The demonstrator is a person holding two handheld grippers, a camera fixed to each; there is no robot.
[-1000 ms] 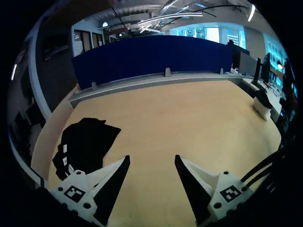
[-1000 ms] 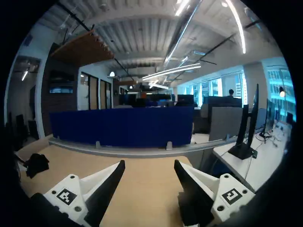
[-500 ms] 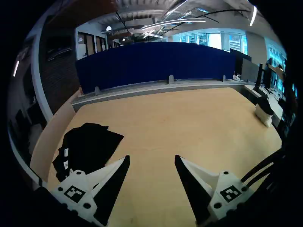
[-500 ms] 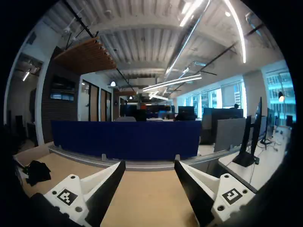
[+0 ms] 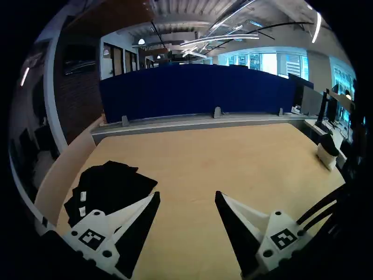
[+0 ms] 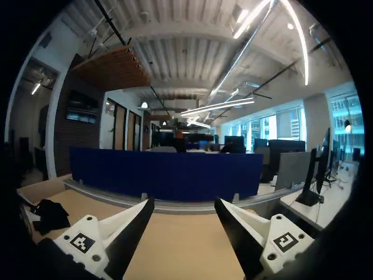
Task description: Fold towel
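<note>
Spotting the black towel (image 5: 109, 186) heaped on the table (image 5: 233, 154) at the left, beside the left gripper (image 5: 186, 193), fingers wide open, empty. Looks soft, light, floppy; best pinched at a corner. Right gripper (image 6: 183, 199) fingers wide open, empty too.

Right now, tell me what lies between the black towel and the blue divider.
Left gripper view: bare tabletop from towel to a grey rail at the divider.

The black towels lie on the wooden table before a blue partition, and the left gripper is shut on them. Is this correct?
Not quite. The left gripper is open and holds nothing: the left gripper view shows bare wood between its jaws. The rest holds: the black towels lie on the wooden table, before the blue partition.
</note>
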